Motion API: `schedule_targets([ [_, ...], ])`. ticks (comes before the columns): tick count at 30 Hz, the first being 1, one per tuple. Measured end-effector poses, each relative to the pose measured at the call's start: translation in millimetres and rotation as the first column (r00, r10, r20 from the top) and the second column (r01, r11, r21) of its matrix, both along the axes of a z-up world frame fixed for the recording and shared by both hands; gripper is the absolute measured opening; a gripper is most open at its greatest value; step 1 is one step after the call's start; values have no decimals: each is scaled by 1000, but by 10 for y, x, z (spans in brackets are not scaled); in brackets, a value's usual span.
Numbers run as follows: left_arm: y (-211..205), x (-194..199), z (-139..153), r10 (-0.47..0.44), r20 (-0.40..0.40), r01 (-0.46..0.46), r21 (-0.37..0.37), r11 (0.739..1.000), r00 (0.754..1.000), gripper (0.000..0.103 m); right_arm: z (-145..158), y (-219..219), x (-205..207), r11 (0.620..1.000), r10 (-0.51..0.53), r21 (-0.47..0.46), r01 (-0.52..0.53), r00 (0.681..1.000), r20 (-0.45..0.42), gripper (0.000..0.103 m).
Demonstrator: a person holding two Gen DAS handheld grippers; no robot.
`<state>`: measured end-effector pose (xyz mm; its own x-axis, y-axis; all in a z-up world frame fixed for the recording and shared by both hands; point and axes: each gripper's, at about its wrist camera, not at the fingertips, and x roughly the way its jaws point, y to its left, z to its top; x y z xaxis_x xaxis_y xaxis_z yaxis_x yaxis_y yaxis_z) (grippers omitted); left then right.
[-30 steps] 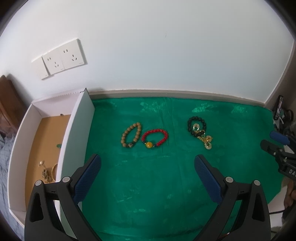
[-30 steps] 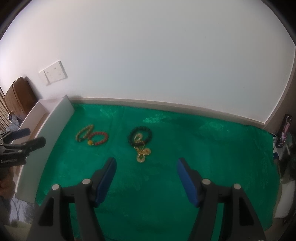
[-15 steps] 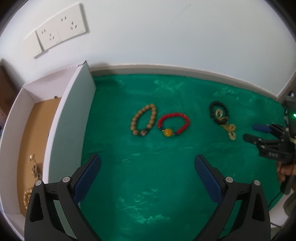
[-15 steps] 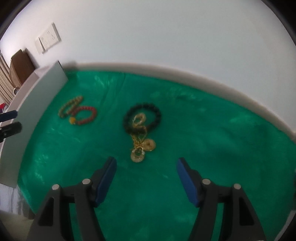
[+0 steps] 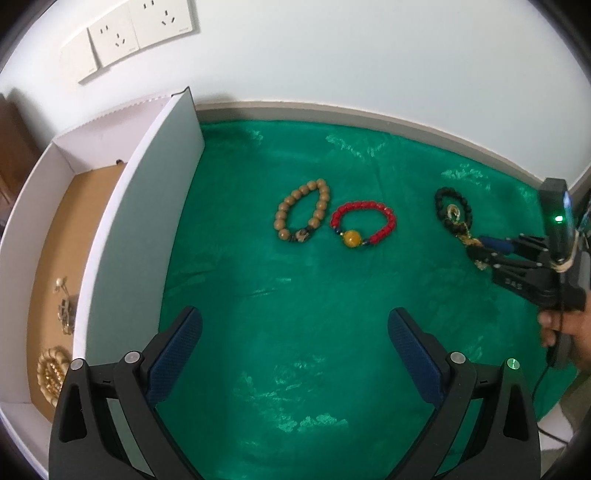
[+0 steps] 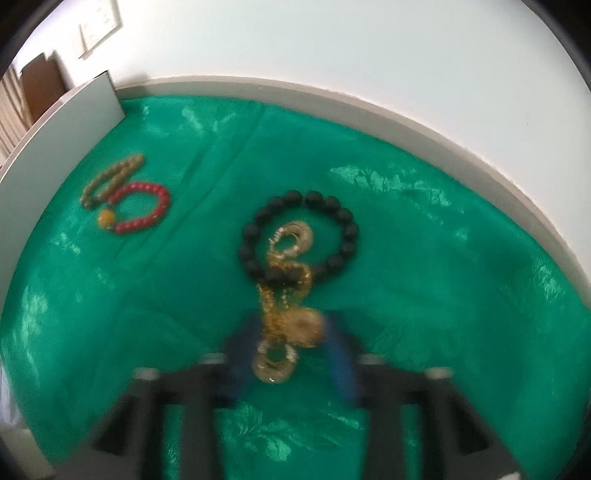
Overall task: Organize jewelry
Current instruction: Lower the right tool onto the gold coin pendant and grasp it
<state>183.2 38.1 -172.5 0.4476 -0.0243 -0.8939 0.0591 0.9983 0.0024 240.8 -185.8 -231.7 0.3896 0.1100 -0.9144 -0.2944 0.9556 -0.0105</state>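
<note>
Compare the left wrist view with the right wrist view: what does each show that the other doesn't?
Left wrist only: the inside of the white box, with gold pieces on its brown floor, the wall sockets, the left gripper with jaws wide open over bare cloth, and a hand holding the right gripper.

Right wrist only: a close look at the gold charms between the right gripper's blurred jaws, which have just been closing.

Both: green cloth, tan bracelet, red bracelet, black bracelet.
</note>
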Motion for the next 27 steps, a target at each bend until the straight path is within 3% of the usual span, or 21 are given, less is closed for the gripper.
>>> schedule_targets([
  [3,-14,9,-37,-6,-10,6,-1,1000,1000,101,149,-59,-113,999,-10,44,10,1000,2,24],
  [5,-31,27,-55,-12,-12,12,1,1000,1000,101,315,-122,-221,995,-25,95,24,1000,4,0],
  [11,-105,130,-106,-34,-28,34,-1,999,999,101,659,-310,-380,985,-46,169,41,999,24,0],
  [14,-172,166,-107,-46,-30,46,0,999,999,101,629,-323,-346,991,-39,131,35,999,28,2],
  [15,-198,172,-100,-50,-28,50,-2,999,998,101,578,-277,-293,993,-41,114,39,999,16,13],
  [16,-225,173,-94,-54,-26,54,-4,999,998,101,503,-274,-256,993,-47,107,47,999,-1,36],
  [17,-242,167,-89,-55,-26,55,-6,998,998,101,431,-293,-232,992,-52,117,53,999,-10,46],
  [18,-268,158,-87,-58,-26,57,-10,998,998,101,364,-290,-199,989,-56,133,57,998,-18,50],
  [23,-293,88,-121,-56,-40,56,-10,998,998,101,98,-177,-86,993,-48,107,51,998,-29,50],
  [24,-281,75,-128,-52,-44,52,-9,999,998,101,54,-127,-88,995,-33,91,36,999,-30,48],
  [25,-270,64,-132,-49,-46,49,-9,999,998,101,21,-95,-98,996,-22,85,25,999,-38,32],
  [26,-248,53,-134,-44,-47,44,-8,999,998,101,-5,-52,-125,998,-15,54,17,999,-34,23],
  [27,-216,37,-135,-38,-48,37,-7,999,998,101,3,-32,-153,999,-10,41,11,1000,-28,23],
])
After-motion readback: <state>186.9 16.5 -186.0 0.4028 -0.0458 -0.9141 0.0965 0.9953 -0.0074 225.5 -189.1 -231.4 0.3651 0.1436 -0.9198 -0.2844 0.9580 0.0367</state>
